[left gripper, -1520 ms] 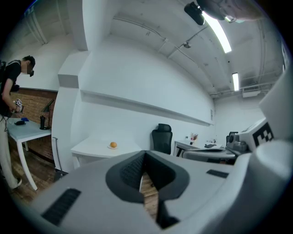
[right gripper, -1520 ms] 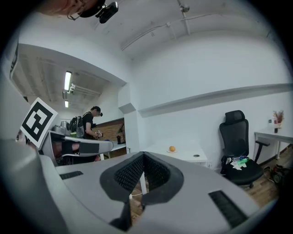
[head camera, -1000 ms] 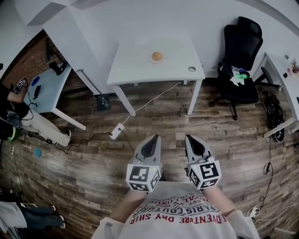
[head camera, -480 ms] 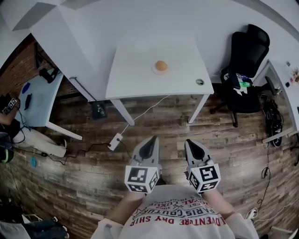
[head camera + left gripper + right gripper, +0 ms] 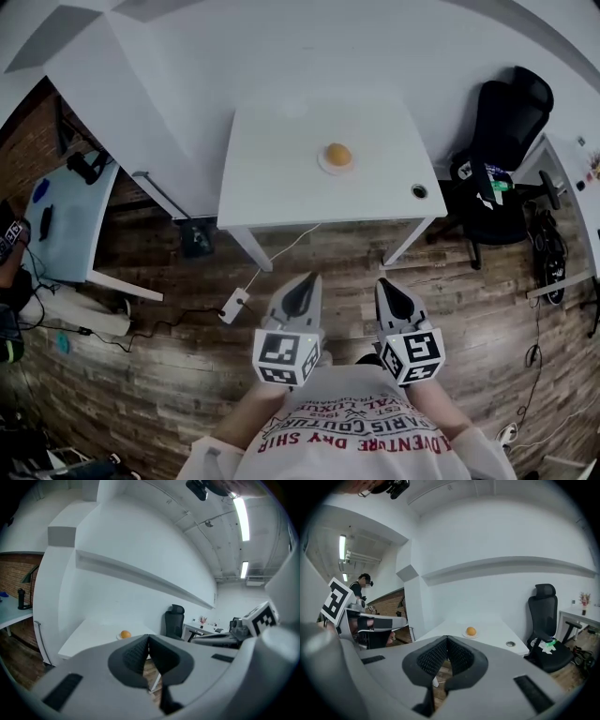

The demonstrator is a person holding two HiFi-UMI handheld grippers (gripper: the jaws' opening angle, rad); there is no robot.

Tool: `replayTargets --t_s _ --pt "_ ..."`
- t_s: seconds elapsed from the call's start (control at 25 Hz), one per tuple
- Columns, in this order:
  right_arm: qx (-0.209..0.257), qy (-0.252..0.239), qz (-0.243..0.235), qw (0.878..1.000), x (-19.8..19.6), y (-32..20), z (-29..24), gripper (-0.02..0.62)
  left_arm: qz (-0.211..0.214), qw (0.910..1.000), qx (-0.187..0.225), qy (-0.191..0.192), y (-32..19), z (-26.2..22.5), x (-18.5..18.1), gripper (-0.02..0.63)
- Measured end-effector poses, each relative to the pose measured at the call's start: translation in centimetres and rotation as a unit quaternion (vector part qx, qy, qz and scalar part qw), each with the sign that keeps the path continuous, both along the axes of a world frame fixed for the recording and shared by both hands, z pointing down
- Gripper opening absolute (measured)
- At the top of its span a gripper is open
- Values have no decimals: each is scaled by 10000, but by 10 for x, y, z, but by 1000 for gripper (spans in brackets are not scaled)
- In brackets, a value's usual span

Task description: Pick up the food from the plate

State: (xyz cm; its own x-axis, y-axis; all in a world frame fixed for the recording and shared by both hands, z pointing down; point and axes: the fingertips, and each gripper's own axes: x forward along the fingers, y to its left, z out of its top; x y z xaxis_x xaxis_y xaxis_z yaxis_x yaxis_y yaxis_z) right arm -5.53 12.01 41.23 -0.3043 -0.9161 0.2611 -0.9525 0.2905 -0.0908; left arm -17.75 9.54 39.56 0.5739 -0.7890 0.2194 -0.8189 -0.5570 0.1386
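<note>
A round orange piece of food (image 5: pixel 337 153) lies on a small white plate (image 5: pixel 325 164) on a white table (image 5: pixel 272 178) ahead. It shows small in the left gripper view as the food (image 5: pixel 125 633) and in the right gripper view as the food (image 5: pixel 471 631). My left gripper (image 5: pixel 302 281) and right gripper (image 5: pixel 386 285) are held side by side close to my body, over the wooden floor, well short of the table. Both are shut with nothing between the jaws.
A black office chair (image 5: pixel 502 150) stands right of the table, beside another desk (image 5: pixel 577 169). A light blue desk (image 5: pixel 70 220) stands at the left. A white cable and power strip (image 5: pixel 234 305) lie on the floor before the table. A round grommet (image 5: pixel 419 191) sits near the table's right corner.
The table with the plate has come nearer and lower in the head view as I walk towards it. Both grippers keep the same shut pose in front of me.
</note>
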Motion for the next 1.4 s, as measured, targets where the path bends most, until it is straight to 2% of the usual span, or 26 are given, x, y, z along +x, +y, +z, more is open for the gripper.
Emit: replayTargets --t_s 0.4,0.6,0.76,1.04,1.24,1.4 --pt "-91 -87 -4 9999 25 -83 20 9 -174 9996 -185 -103 -78 22 15 6" --pt "-66 -127 -294 9995 52 -151 23 9 -580 9981 -131 -139 -137 20 31 6" --pt "-175 -351 -566 9976 82 -209 18 9 -854 9962 -147 -122 -189 12 60 6" --pt "-136 -268 -867 9958 139 -295 5 9 -1000 9945 -231 -188 -267 8 125 6" --pt "-124 -367 -1127 9929 164 -337 5 9 -1205 9919 -309 -269 -310 15 158 6" --pt "-229 -447 -1239 9910 175 -362 15 9 -1192 9912 -520 -249 -330 24 177 6"
